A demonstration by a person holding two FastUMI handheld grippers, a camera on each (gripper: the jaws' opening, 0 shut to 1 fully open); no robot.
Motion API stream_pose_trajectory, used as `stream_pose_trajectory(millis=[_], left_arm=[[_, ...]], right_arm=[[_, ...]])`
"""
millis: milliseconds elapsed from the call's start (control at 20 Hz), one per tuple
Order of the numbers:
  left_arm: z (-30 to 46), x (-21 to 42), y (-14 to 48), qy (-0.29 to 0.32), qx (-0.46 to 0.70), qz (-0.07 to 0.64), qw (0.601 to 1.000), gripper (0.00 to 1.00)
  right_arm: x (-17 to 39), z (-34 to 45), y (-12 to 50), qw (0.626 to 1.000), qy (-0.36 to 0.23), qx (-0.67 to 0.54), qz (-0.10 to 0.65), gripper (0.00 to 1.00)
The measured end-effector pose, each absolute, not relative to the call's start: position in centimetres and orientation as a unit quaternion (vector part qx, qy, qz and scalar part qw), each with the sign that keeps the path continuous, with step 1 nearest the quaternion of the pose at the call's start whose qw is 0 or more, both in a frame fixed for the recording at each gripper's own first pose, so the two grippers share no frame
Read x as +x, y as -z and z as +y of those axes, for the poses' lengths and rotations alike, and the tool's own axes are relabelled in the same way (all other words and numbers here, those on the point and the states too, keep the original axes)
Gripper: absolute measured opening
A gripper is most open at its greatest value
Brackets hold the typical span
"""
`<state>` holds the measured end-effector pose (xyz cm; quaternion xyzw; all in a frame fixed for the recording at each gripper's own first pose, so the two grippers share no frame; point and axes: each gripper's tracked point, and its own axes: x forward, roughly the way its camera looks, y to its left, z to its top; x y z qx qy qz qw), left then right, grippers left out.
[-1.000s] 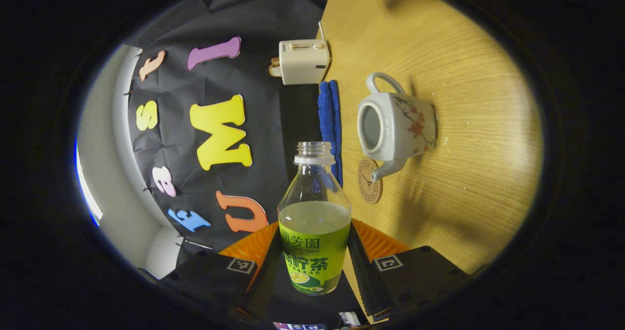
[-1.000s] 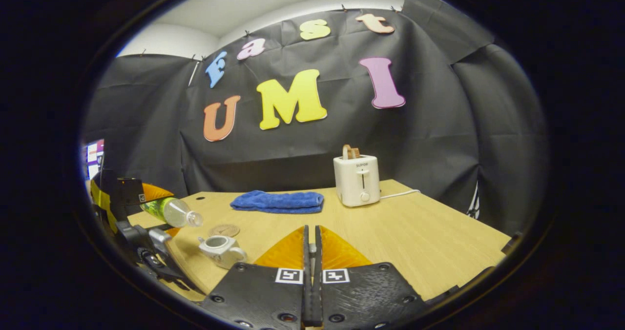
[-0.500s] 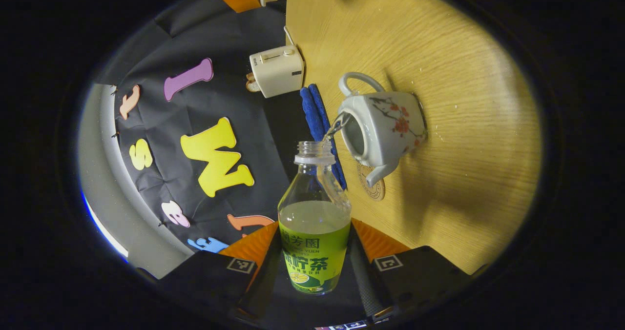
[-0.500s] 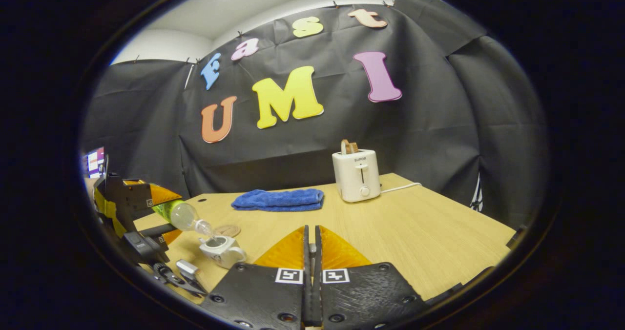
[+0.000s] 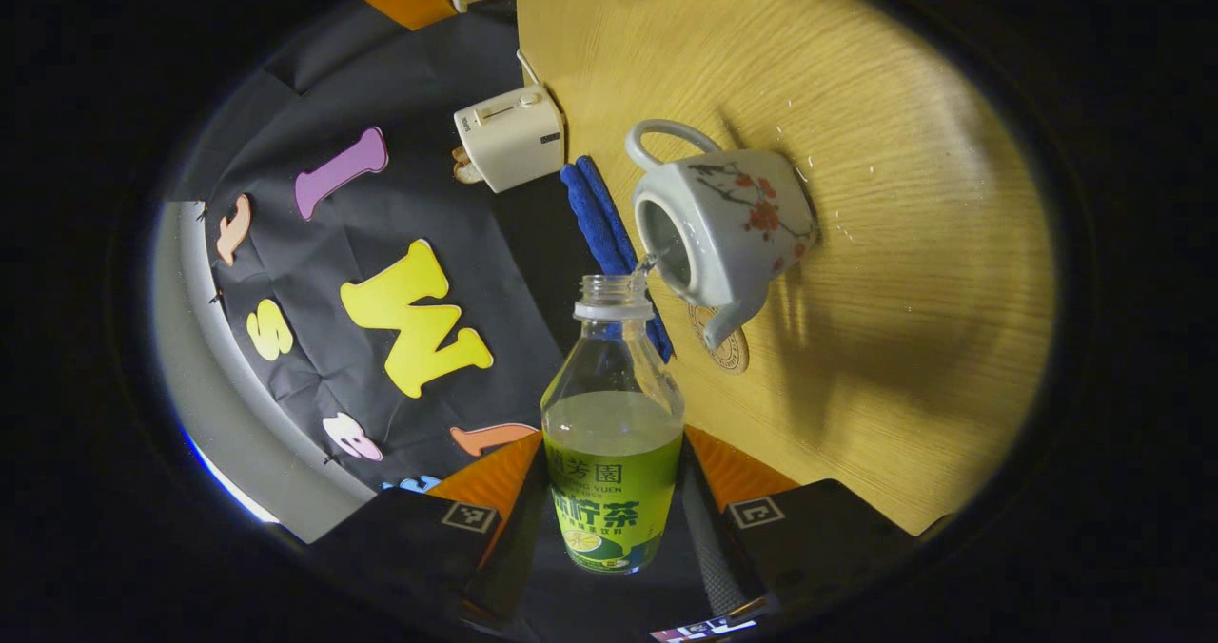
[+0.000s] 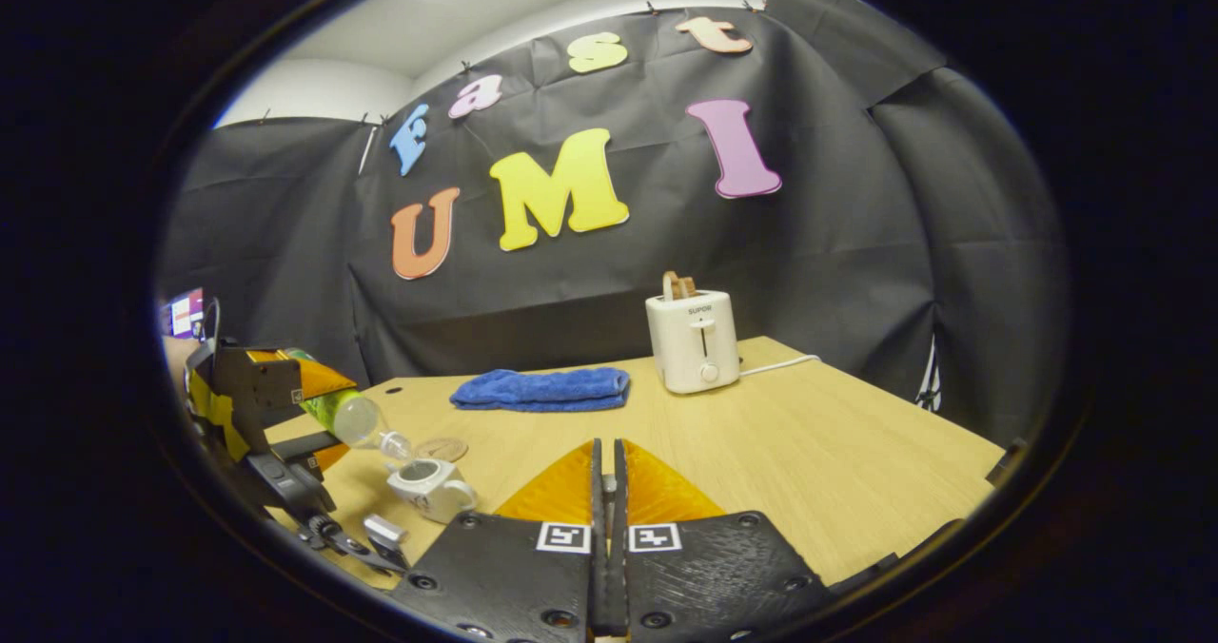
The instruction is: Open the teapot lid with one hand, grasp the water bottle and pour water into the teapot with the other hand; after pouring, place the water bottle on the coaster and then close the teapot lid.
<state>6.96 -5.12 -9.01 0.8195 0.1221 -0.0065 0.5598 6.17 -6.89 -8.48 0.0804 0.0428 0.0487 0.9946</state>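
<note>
The desk [image 6: 780, 434] is seen as a wide surface of light wood grain, set against the booth's black cloth wall. A white toaster [image 6: 693, 342] is stood near the back edge of the desk, with a white cord [image 6: 780, 367] trailed from it over the wood. A folded blue towel [image 6: 542, 388] is laid flat near the back edge as well, to one side of the toaster and apart from it.

The left tool [image 5: 614, 491] is closed on the bottle [image 5: 614, 453]; both fingers are pressed against the sides of its green label. The bottle is uncapped and partly filled with a pale liquid. In the right gripper view the left tool [image 6: 285, 386] is seen at the desk's near corner with the bottle [image 6: 354, 418] tipped over, neck downward, and its mouth is held just above the open top of the teapot [image 6: 430, 487]. A thin stream of water [image 5: 647, 264] is seen between the bottle mouth and the teapot opening.

The teapot [image 5: 728, 224] is stood on the desk, white with a red flower pattern, and its lid is off. Its handle is turned toward the toaster and its spout toward the coaster [image 5: 731, 350]. The round coaster is laid flat on the desk just beside the teapot, partly hidden by the spout.

The right tool [image 6: 607, 472] is held above the desk, well apart from the teapot, with its fingers nearly together. Whether anything is held between them cannot be told.
</note>
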Motion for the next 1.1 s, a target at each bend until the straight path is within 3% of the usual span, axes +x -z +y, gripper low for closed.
stream_pose_trajectory(millis=[850, 1100], left_arm=[[-6.5, 7.2, 4.3, -0.016, 0.886, 0.101, 0.453, 0.73], [-6.7, 7.3, 4.0, -0.017, 0.889, 0.112, 0.444, 0.73]], right_arm=[[5.3, -7.6, 7.4, 0.994, -0.056, 0.086, 0.029, 0.00], [5.0, -8.0, 6.9, 0.994, -0.058, 0.095, 0.023, 0.00]])
